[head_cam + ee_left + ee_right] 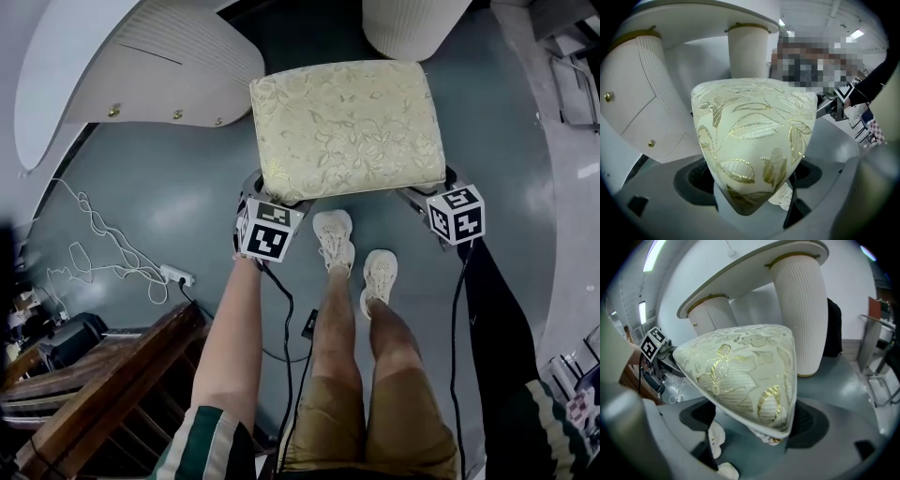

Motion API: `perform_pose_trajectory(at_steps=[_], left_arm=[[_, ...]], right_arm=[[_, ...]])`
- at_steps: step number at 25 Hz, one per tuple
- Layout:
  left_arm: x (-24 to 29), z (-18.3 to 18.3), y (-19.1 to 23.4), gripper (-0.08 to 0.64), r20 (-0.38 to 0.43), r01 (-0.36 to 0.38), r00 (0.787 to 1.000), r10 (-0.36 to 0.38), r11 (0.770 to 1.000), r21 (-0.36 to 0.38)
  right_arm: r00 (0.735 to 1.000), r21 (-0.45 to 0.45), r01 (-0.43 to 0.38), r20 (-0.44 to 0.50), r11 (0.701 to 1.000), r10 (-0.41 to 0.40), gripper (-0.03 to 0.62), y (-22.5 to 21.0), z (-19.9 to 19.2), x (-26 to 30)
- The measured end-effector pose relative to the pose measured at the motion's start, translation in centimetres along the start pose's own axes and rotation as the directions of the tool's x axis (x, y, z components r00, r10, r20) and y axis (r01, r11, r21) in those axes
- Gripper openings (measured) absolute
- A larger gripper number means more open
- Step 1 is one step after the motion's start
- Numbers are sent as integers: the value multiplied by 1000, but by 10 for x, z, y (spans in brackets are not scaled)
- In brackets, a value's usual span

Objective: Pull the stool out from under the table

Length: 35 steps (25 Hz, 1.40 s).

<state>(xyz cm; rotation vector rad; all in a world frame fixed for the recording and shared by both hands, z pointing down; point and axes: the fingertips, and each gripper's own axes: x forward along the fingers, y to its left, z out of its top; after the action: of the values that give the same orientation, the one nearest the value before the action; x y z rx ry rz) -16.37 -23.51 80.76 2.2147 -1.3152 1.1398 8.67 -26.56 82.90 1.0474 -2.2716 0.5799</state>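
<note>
Grey floor point(169, 187) bears the stool point(347, 127); a power strip point(176, 275) (white) too.

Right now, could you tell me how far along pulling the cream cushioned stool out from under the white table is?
Largely done: the cream, gold-leaf cushioned stool sits on grey floor beside the white tabletop, not beneath it, its far edge near a ribbed table leg. In hand: the left gripper and right gripper each clamp a near seat corner. Left: probably only letting go.
</note>
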Motion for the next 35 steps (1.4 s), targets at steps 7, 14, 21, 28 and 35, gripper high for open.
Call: perform_pose_trajectory(at_steps=[7, 14, 21, 28, 35], left_arm=[[-4, -1, 2, 462, -19, 12, 1000, -12, 1000, 4], [-7, 0, -1, 462, -50, 36, 998, -37, 999, -13], [-5, -1, -2, 459, -63, 53, 997, -55, 998, -31], [-4, -3, -4, 456, -78, 69, 994, -73, 996, -49], [-8, -3, -6, 454, -90, 84, 992, -91, 994, -72]], right_arm=[[1000, 23, -7, -27, 1000, 7, 476, 5, -3, 0], [997, 37, -14, -76, 999, 17, 474, 6, -3, -5], [993, 30, 3, -120, 1000, 1, 472, 3, 1, -9], [989, 36, 5, -148, 999, 0, 471, 3, 0, -10], [983, 41, 0, -183, 999, 7, 471, 5, 2, -16]])
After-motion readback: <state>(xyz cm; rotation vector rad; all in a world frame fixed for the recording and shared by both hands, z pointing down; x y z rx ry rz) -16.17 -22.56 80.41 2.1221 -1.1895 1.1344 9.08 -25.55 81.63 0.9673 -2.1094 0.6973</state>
